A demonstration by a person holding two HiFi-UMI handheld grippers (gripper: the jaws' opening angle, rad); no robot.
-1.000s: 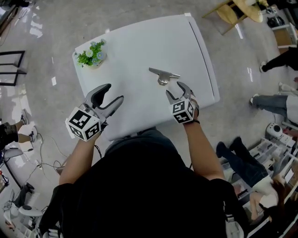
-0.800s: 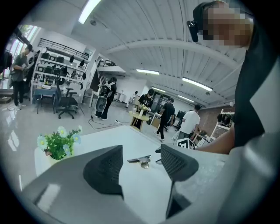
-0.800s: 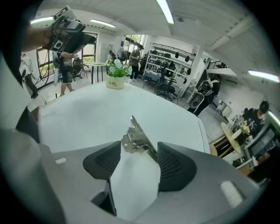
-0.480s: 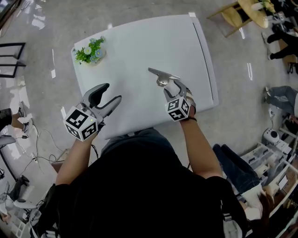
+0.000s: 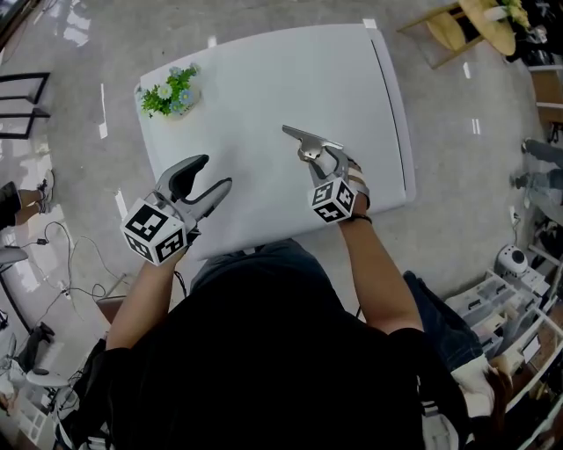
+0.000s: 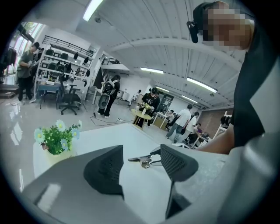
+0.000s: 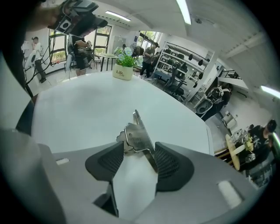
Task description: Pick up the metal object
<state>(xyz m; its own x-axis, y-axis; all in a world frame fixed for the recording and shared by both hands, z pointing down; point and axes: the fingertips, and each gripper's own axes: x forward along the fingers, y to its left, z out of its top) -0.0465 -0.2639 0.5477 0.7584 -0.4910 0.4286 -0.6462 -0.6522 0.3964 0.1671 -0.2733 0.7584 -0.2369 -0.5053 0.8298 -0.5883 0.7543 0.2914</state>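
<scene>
The metal object (image 5: pixel 308 141), a shiny flat bar with a bracket on it, lies on the white table (image 5: pixel 264 70) right of the middle. My right gripper (image 5: pixel 324 159) tilts steeply down over its near end. In the right gripper view the metal object (image 7: pixel 138 134) reaches in between the two dark pads (image 7: pixel 106 162), and the jaws have just been closing around it, with a small gap still showing on the left side. My left gripper (image 5: pixel 214 174) hovers open over the table's near left part. It holds nothing, and the metal object (image 6: pixel 142 161) shows far beyond its jaws.
A small potted plant (image 5: pixel 172 95) with blue flowers stands at the table's far left corner. The table's right edge (image 5: pixel 400 114) runs close to my right gripper. Wooden chairs (image 5: pixel 457 26) and people stand on the floor around the table.
My right gripper has dropped forward onto the near end of the metal object and rolled a little, and its jaws have narrowed around it. The left gripper has stayed where it was.
</scene>
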